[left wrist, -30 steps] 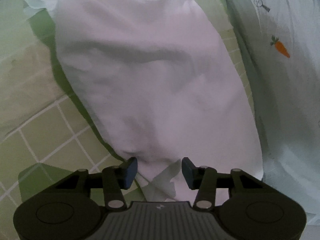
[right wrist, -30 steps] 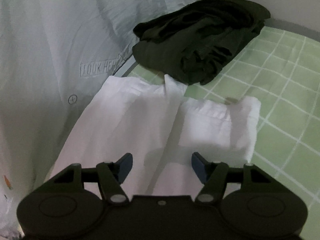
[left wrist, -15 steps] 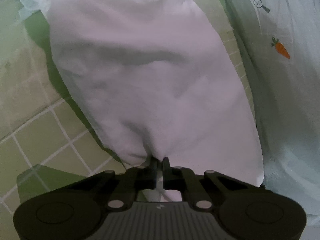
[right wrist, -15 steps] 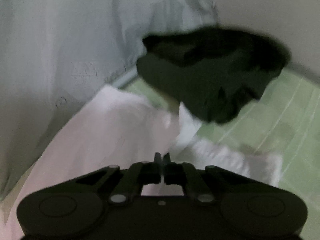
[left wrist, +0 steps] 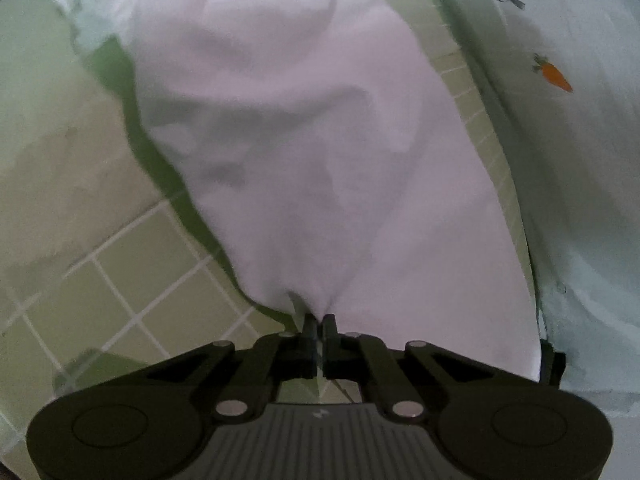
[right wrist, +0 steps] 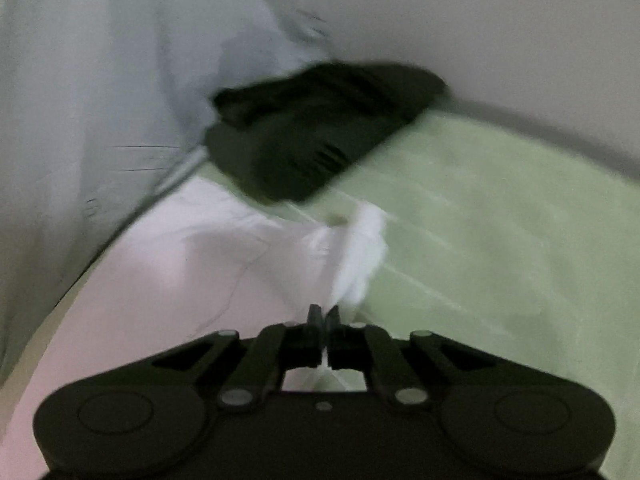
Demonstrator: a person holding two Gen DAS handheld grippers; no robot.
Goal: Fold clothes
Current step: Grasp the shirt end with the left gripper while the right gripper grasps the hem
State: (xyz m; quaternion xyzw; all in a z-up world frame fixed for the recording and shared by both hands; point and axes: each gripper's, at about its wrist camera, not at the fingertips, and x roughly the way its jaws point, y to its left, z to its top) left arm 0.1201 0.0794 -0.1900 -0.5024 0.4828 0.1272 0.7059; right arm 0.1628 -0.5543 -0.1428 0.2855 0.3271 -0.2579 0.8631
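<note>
A white garment [left wrist: 320, 152] lies lengthwise on the green checked sheet [left wrist: 132, 276]. My left gripper [left wrist: 319, 322] is shut on its near edge, and the cloth bunches and rises at the pinch. In the right wrist view the same white garment [right wrist: 192, 264] spreads to the left. My right gripper [right wrist: 323, 314] is shut on its edge, and a fold of cloth [right wrist: 360, 256] is pulled up from the sheet. That view is blurred by motion.
A pale mint sheet with a carrot print [left wrist: 554, 76] lies along the right of the left wrist view. A dark crumpled garment [right wrist: 316, 132] sits beyond the white one in the right wrist view, next to the pale cloth [right wrist: 80, 100].
Both grippers were open over the white garment a second ago. Both have closed on its edge and lifted it, and the right view has swung, with the cloth pulled up.
</note>
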